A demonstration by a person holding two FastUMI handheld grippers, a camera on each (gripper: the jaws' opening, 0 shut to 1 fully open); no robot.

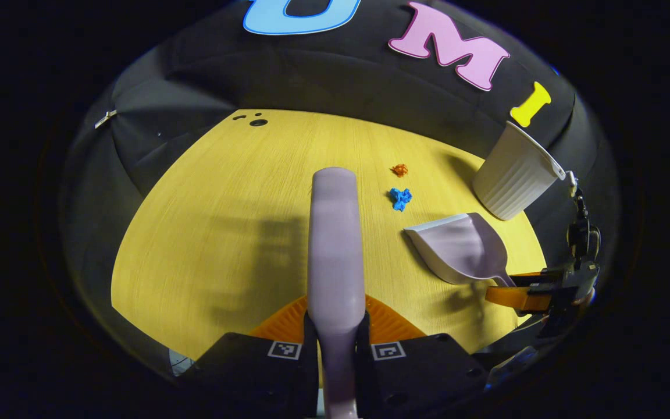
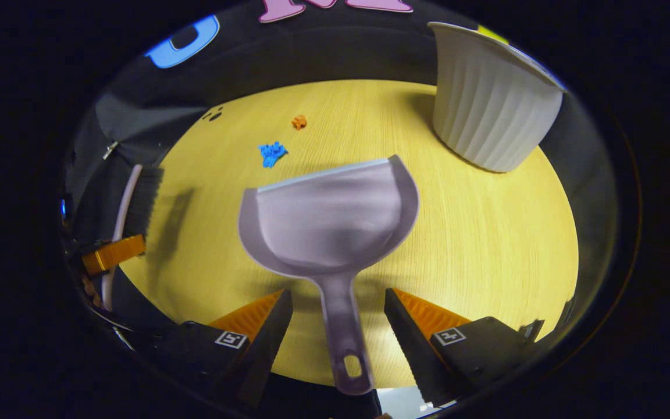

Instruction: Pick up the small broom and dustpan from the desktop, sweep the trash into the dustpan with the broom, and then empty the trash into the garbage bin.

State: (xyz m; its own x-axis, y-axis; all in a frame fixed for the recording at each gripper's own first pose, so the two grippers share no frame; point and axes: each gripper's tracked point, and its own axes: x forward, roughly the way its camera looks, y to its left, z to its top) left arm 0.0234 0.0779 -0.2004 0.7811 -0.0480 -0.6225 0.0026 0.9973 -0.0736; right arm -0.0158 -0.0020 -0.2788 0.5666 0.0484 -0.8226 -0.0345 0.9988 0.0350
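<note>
My left gripper (image 1: 338, 329) is shut on the small lavender broom (image 1: 335, 233), which sticks out forward over the yellow desktop (image 1: 224, 233). The lavender dustpan (image 2: 329, 221) lies on the desktop with its mouth facing away from me. My right gripper (image 2: 338, 317) is open, with a finger on each side of the pan's handle (image 2: 341, 326) and a gap on both sides. A blue scrap (image 2: 271, 153) and an orange scrap (image 2: 299, 121) lie beyond the pan. In the left gripper view the dustpan (image 1: 463, 247) sits to the right, with the right gripper (image 1: 524, 291) at its handle.
A white ribbed garbage bin (image 2: 489, 110) stands at the table's far right, close behind the dustpan. In the right gripper view the left gripper (image 2: 111, 253) and the broom's bristles (image 2: 143, 198) show at the left edge. Small dark holes (image 1: 258, 121) mark the far left of the desktop.
</note>
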